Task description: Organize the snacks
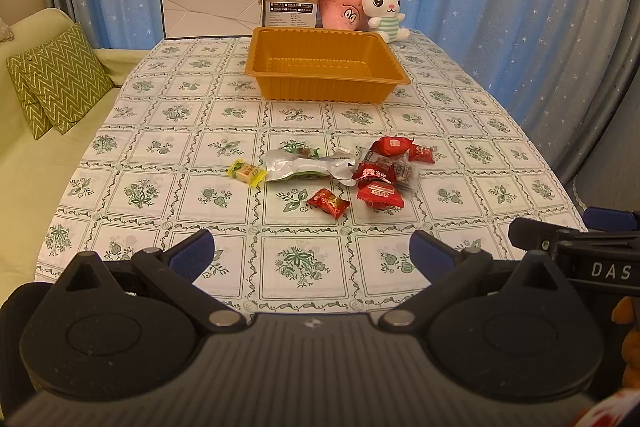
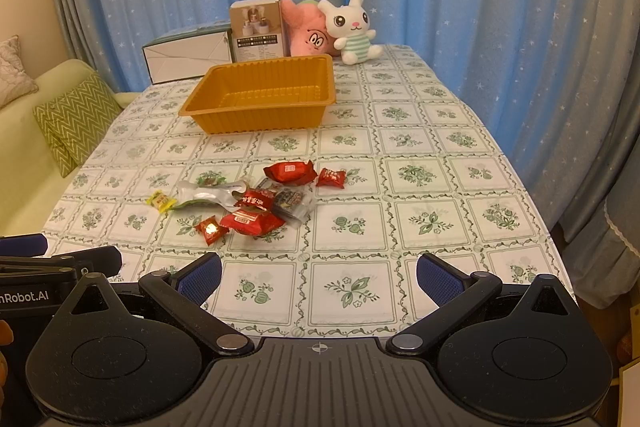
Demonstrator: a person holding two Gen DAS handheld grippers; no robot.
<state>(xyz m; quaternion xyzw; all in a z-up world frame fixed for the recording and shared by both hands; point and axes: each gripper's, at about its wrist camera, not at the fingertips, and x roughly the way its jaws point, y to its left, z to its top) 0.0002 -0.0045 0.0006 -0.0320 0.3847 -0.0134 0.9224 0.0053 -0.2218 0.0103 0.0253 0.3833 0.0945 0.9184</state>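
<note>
1. My left gripper (image 1: 312,251) hangs over the near edge of the tabletop (image 1: 160,131), spread wide and holding nothing. I hold it low and level, pointing at the snacks.
2. The yellow candy (image 1: 247,172) lies at the left end of the snack pile, near the middle of the tabletop.
3. Beside it lies the silver packet (image 1: 308,166), then the red snack packs (image 1: 380,173) heaped together, touching each other.
4. One small red candy (image 1: 328,202) sits nearest to me, just apart from the heap.
5. The orange tray (image 1: 326,92) waits empty toward the far edge. I think the snacks belong in there.
6. My right gripper (image 2: 319,281) also hangs over the near edge, spread wide and empty, ready to pick.
</note>
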